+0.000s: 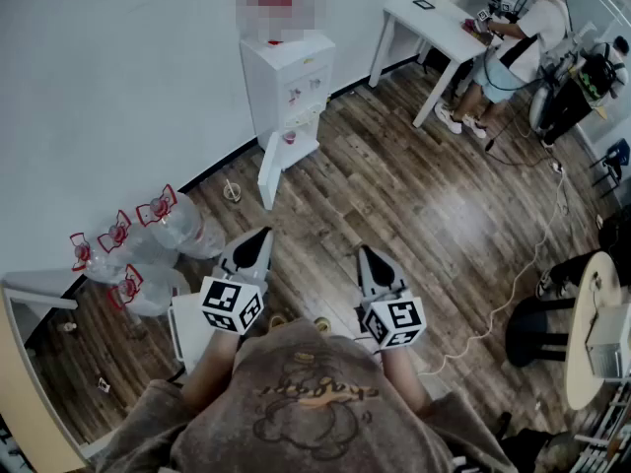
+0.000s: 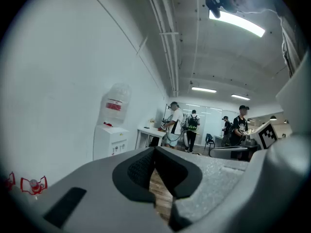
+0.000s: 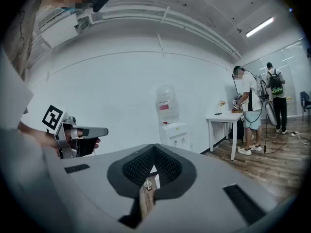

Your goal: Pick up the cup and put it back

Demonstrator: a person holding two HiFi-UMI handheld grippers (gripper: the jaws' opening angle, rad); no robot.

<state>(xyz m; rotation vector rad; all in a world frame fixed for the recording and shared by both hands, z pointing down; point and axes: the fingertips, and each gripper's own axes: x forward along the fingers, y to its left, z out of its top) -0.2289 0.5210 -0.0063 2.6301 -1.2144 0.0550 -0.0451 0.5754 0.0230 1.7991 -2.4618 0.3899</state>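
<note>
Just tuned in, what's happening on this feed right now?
A person holds both tongs out in front, over the wooden floor. The left tongs and right tongs are shut and empty. The cup stands on the floor ahead, near the base of the water dispenser, not yet picked up.

A water dispenser (image 1: 286,82) stands against the white wall (image 1: 118,77) on a wood floor (image 1: 414,205); white bench (image 1: 426,20) to its right, water jugs (image 1: 158,235) left.

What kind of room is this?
Probably an office or lab workroom: a water cooler against the wall, spare water jugs on the floor, a person working at a white table.
</note>
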